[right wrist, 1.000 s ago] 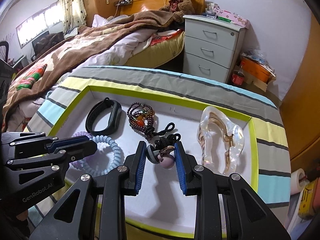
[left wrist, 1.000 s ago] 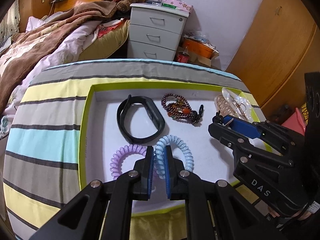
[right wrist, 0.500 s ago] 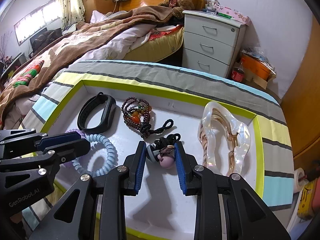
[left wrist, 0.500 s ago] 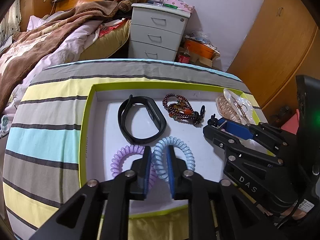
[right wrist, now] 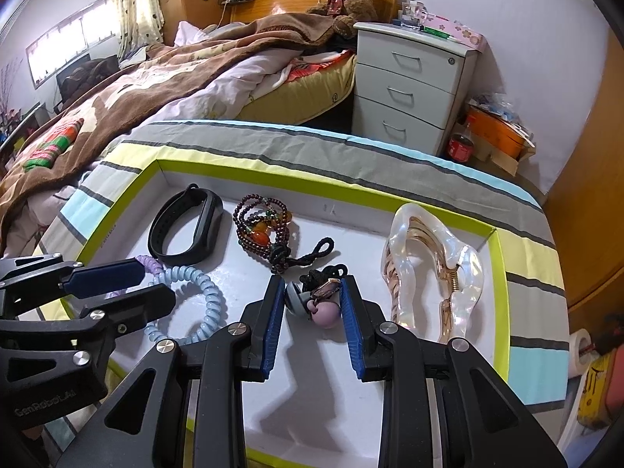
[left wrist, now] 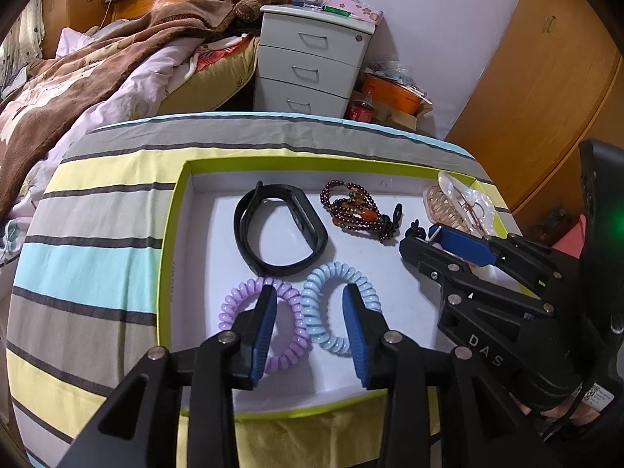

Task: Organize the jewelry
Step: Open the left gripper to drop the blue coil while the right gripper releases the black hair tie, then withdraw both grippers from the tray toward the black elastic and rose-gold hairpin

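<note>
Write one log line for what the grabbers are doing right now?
left gripper: jaws just opened, blue coil tie released | right gripper: jaws around bauble hair tie | both in tray

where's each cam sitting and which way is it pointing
Left wrist: on the left gripper, angled down at the purple coil and blue coil; its jaws have just opened; right gripper at right.
Right wrist: on the right gripper, angled down, closed on the bobble hair tie.
Shared: white tray, black band.

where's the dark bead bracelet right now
The bead bracelet lies in the white tray, toward its far side, between the black wristband and the clear hair claw.
</note>
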Tool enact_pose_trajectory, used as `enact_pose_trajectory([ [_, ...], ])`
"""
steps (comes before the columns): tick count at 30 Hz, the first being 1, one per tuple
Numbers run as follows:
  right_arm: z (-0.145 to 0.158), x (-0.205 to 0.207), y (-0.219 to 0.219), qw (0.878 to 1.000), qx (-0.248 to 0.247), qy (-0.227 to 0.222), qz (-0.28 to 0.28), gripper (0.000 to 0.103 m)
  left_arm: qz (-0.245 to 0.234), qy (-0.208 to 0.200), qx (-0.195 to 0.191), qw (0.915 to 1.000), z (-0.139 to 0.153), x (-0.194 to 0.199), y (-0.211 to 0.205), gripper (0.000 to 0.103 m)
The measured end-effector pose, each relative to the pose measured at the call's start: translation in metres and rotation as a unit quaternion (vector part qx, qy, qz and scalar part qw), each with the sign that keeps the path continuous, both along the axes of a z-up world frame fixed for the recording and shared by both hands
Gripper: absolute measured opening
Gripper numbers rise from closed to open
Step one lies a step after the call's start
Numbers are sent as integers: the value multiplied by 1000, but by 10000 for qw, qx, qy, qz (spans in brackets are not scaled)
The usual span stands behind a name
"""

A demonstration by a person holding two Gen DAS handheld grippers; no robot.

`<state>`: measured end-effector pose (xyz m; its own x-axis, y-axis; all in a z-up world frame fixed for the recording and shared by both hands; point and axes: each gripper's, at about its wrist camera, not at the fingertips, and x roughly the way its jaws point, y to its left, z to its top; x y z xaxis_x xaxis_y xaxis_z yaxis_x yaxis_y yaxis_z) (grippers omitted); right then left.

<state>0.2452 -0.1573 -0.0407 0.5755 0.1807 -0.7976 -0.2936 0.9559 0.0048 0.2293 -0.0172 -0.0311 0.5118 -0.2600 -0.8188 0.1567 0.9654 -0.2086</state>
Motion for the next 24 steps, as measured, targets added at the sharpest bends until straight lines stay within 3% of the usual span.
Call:
enact_pose_trajectory([
  [11, 6, -1, 0, 10000, 64, -24, -7, 37, 89, -84, 50, 9999, 6, -4, 5, 50],
  [24, 26, -21, -2, 9993, 273, -246, -111, 38, 236, -268, 71, 9993, 23, -23, 15, 62],
])
